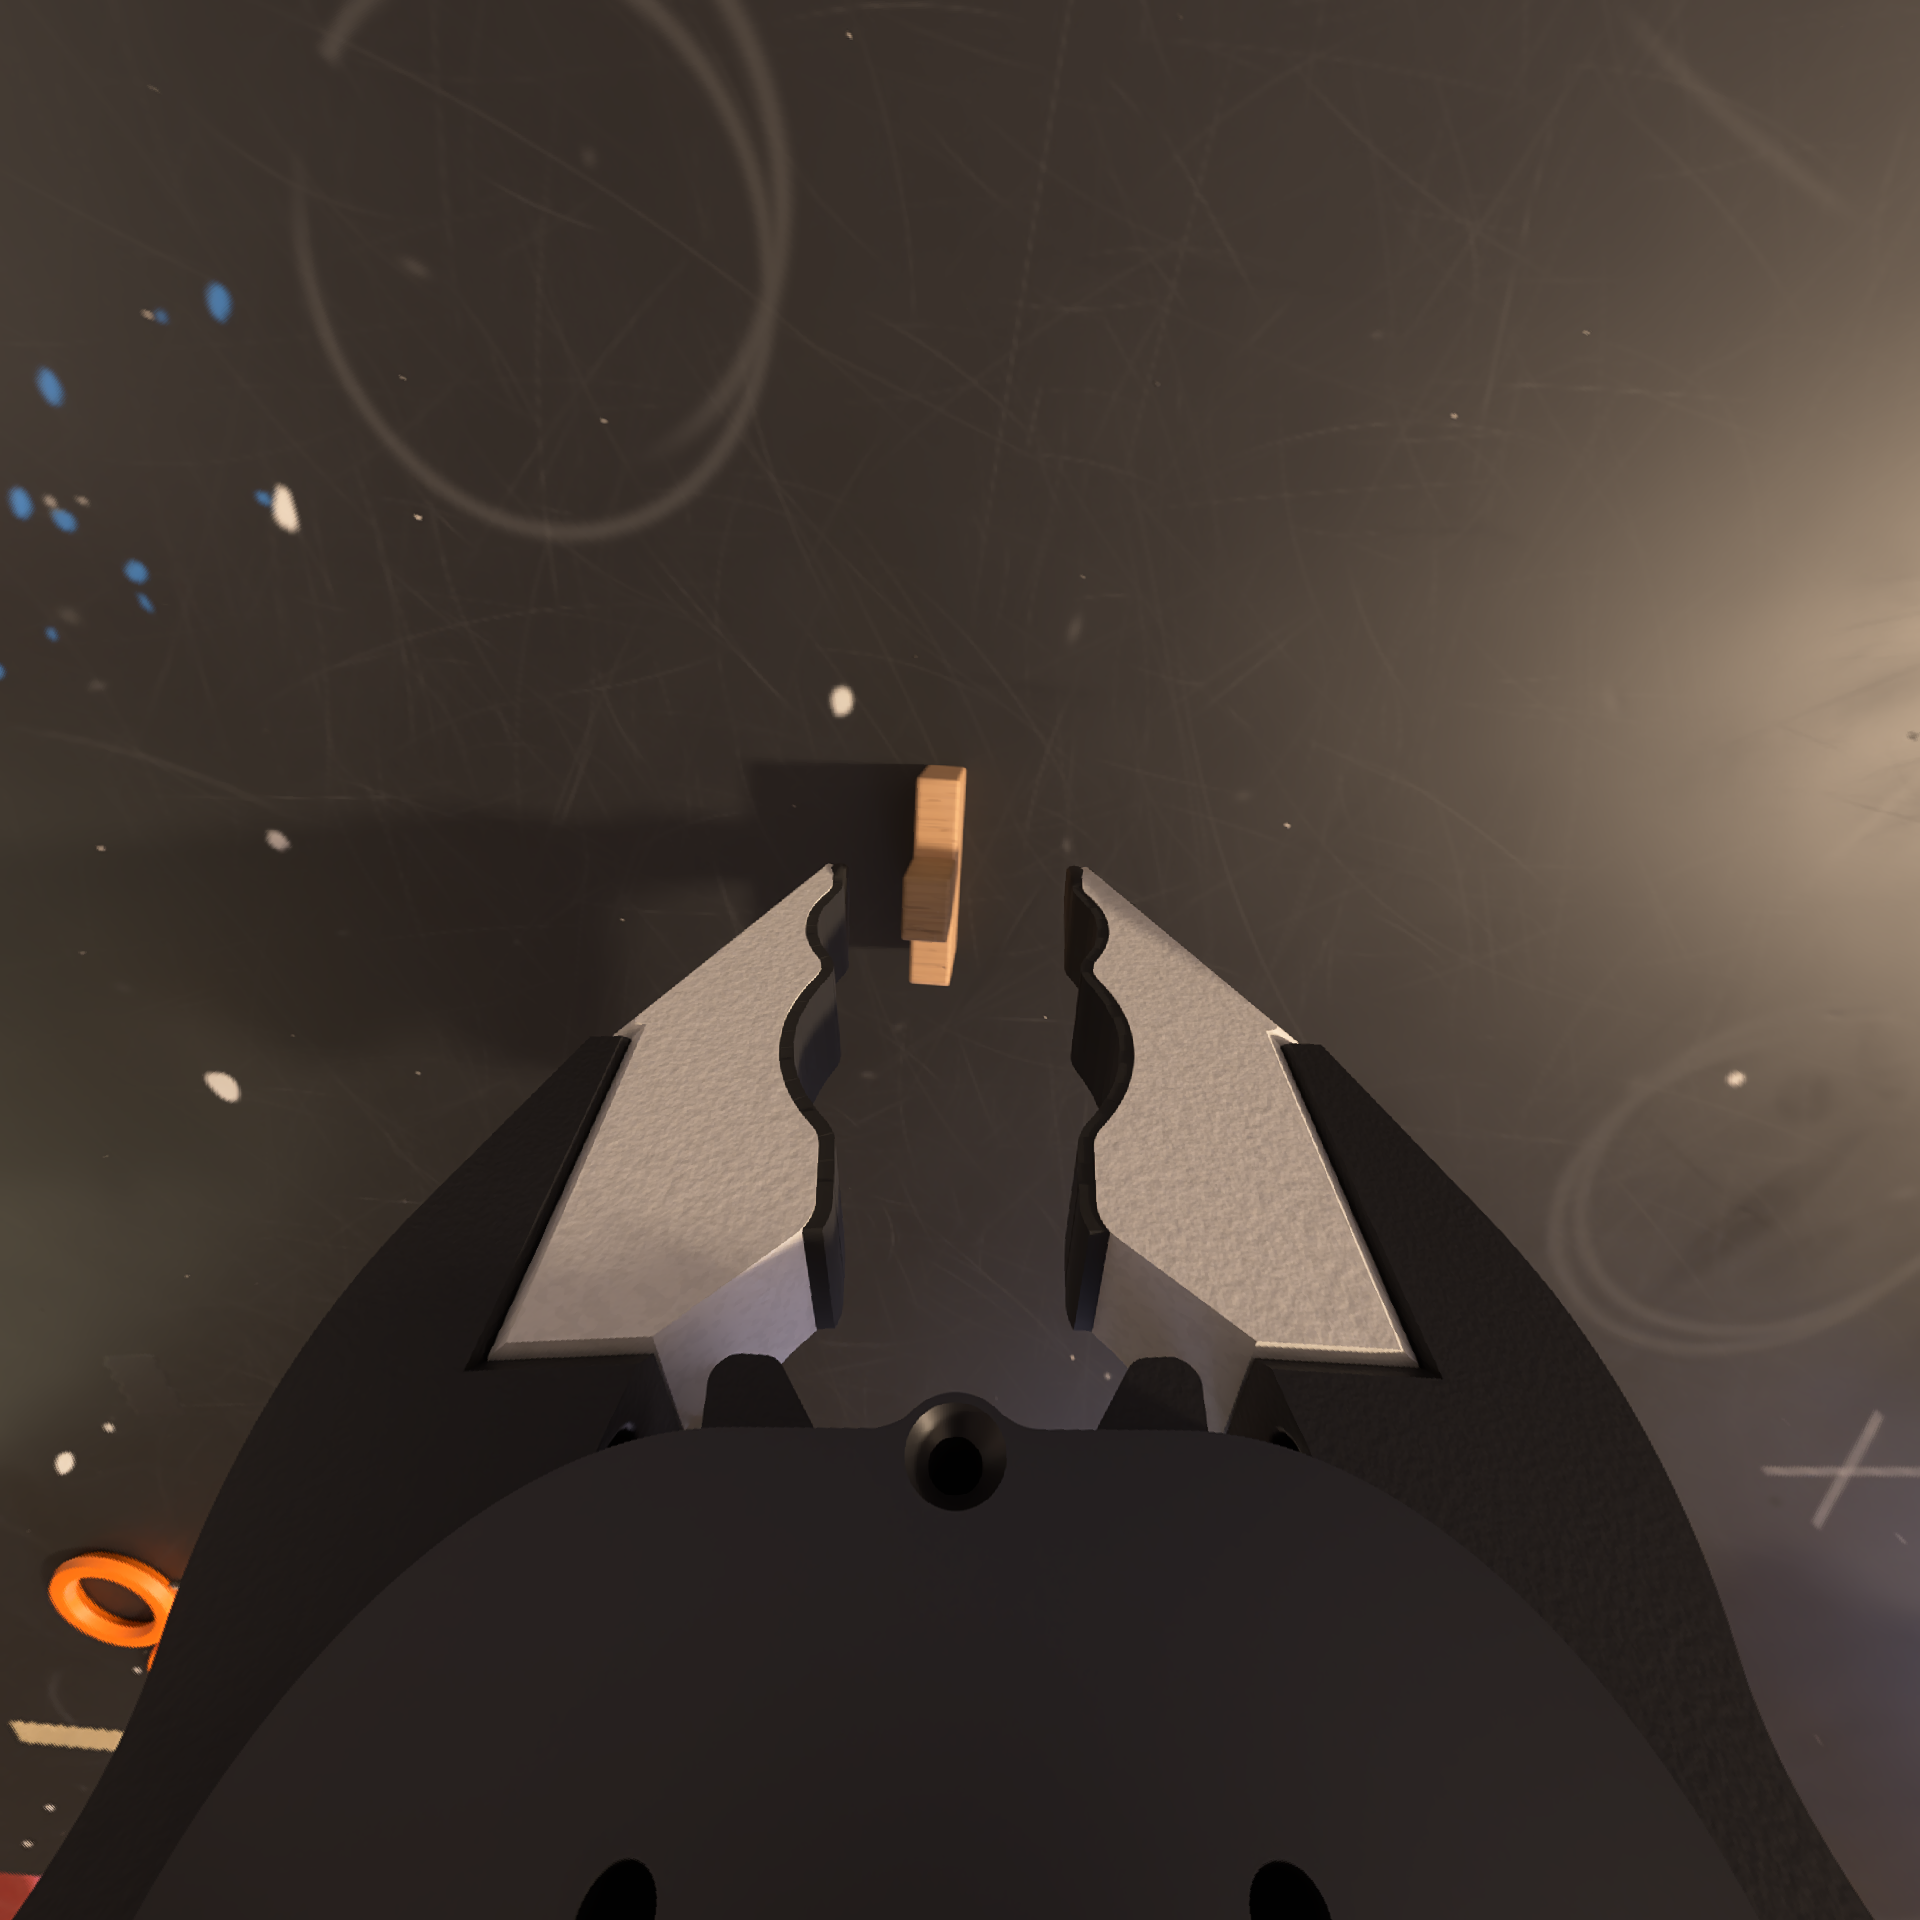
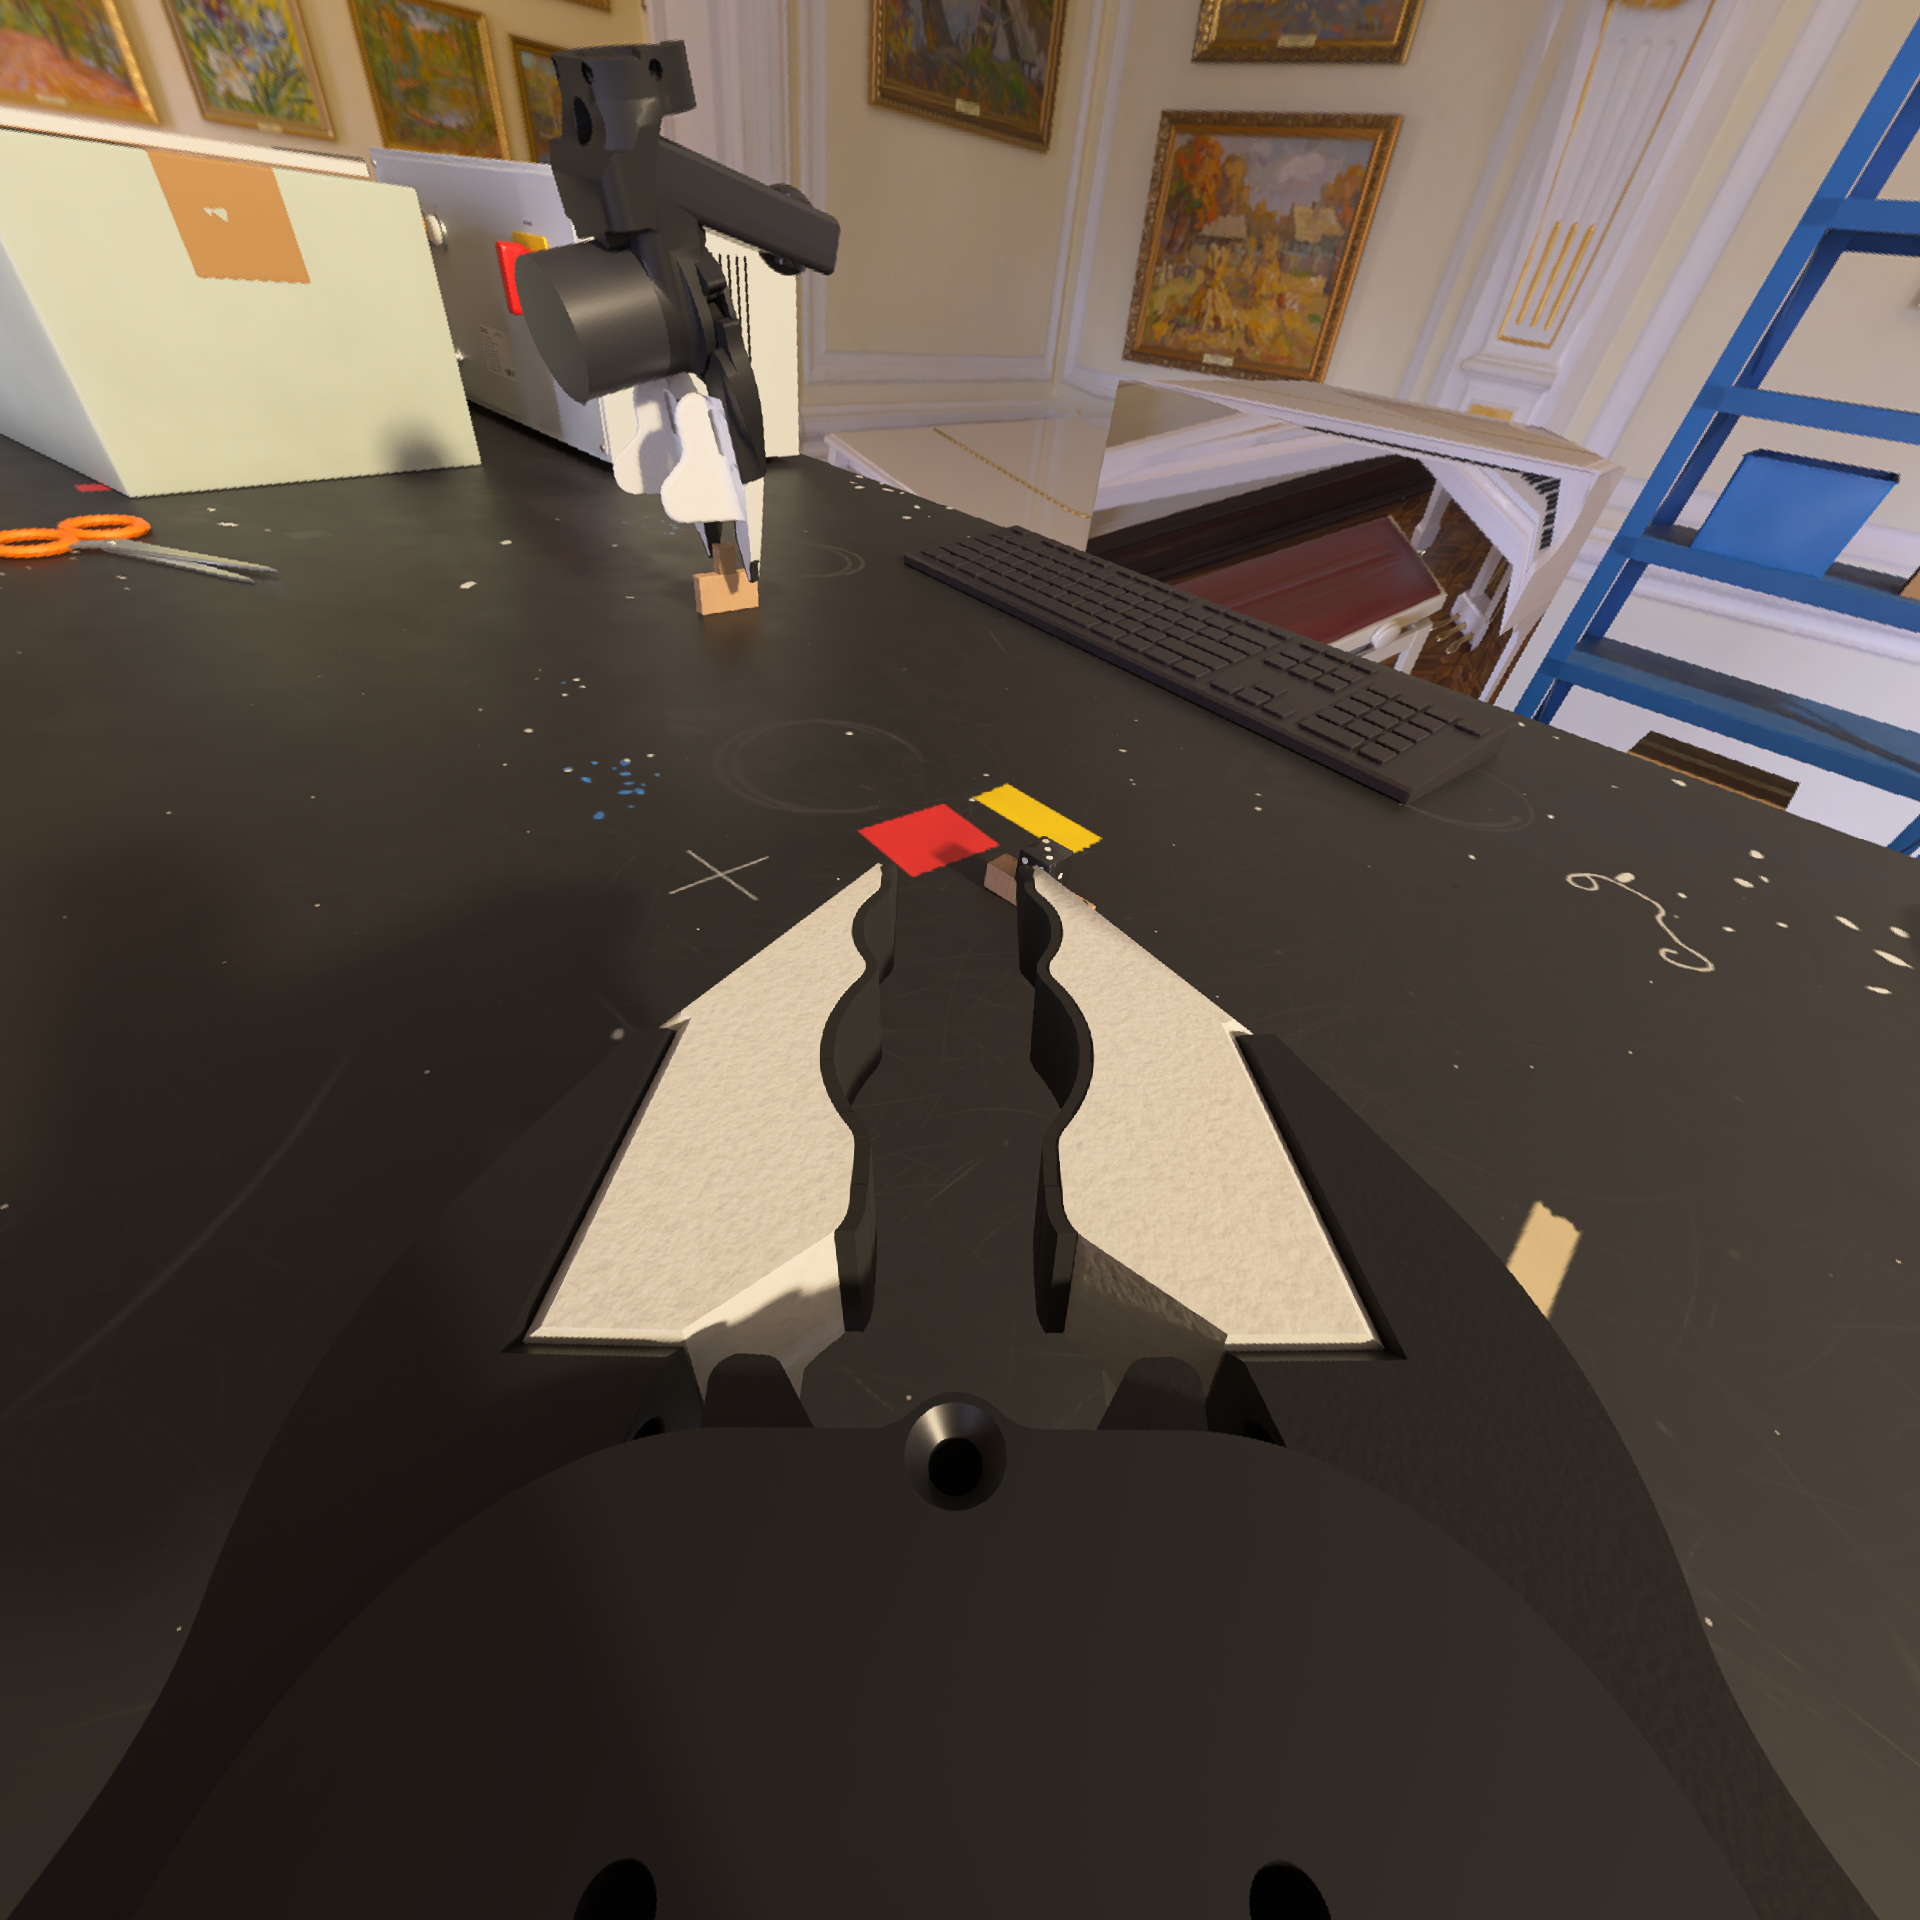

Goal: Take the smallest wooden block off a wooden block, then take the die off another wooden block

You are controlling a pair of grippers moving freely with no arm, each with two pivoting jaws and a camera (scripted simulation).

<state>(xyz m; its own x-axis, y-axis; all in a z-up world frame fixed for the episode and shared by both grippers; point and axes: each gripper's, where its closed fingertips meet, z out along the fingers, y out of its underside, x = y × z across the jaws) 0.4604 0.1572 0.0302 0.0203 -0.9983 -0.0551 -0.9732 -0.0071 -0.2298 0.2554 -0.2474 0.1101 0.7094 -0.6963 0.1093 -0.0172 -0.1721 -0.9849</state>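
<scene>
In the left wrist view I look straight down on a small wooden block (image 1: 928, 896) lying on a longer wooden block (image 1: 942, 805). My left gripper (image 1: 956, 873) is open, with its fingertips either side of this stack and not touching it. The right wrist view shows that gripper (image 2: 732, 551) just above the same stack (image 2: 727, 594). My right gripper (image 2: 956, 875) is open and empty. A black die (image 2: 1044, 857) sits on another wooden block (image 2: 1001, 880) just beyond its right fingertip, partly hidden by it.
A red patch (image 2: 925, 836) and a yellow patch (image 2: 1034, 816) lie flat beside the die. A black keyboard (image 2: 1195, 644) lies at the far right, orange scissors (image 2: 94, 540) at the far left, and a pale box (image 2: 208, 312) and a white device (image 2: 499, 291) behind.
</scene>
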